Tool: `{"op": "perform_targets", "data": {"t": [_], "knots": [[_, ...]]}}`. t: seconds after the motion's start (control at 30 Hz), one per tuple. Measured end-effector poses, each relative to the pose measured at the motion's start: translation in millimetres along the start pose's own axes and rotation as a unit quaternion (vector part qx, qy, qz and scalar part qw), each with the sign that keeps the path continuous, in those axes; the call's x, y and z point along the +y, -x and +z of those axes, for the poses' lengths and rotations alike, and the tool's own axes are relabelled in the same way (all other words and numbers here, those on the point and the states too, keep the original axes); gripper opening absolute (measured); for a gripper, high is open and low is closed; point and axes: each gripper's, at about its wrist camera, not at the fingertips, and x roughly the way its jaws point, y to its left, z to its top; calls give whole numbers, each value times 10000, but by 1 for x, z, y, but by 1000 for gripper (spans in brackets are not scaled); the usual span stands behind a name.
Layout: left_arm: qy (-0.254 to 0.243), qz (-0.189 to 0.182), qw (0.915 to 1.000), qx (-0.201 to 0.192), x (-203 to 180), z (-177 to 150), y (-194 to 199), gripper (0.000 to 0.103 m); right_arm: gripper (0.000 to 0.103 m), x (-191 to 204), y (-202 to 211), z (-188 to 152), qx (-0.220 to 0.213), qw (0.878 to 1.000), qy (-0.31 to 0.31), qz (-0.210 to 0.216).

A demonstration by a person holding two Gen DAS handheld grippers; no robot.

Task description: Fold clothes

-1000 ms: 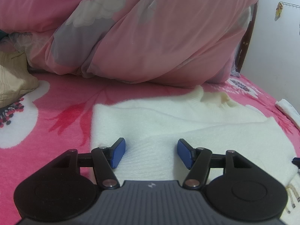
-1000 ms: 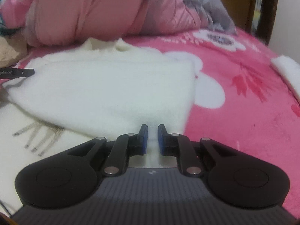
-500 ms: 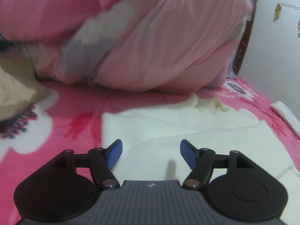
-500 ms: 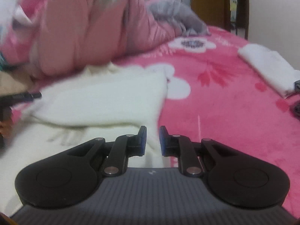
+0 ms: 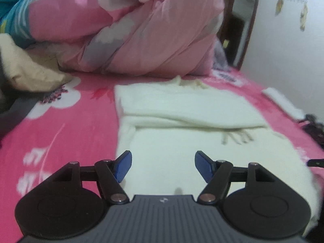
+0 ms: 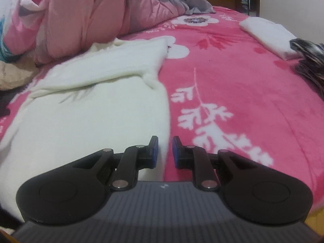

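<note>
While our left tool (image 5: 163, 167) hangs wide apart over the near part of the cream sweater (image 5: 182, 109), our right tool (image 6: 163, 151), narrowed to a slit and holding nothing, sits at its right edge. Spread on the pink bed (image 6: 232, 77), it looks soft and limp; we judge the near hem corners the best grip.
</note>
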Motion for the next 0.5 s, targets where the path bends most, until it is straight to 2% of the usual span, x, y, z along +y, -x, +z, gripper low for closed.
{"op": "perform_targets", "data": {"t": [0.1, 0.2, 0.3, 0.37, 0.5], "knots": [[-296, -55, 9995, 93, -19, -13, 11, 70, 14, 18, 0, 3, -151, 9992, 97, 366], [-586, -69, 9976, 372, -38, -29, 7, 70, 14, 42, -13, -3, -56, 9965, 417, 727], [-705, 26, 9955, 640, -47, -49, 5, 70, 14, 56, -18, -21, 34, 9942, 775, 750], [-817, 136, 9949, 568, -48, -60, 14, 72, 14, 58, -11, -35, -28, 9935, 904, 696], [-598, 160, 9962, 616, -41, -66, 27, 74, 14, 42, 14, -50, -123, 9960, 518, 717]]}}
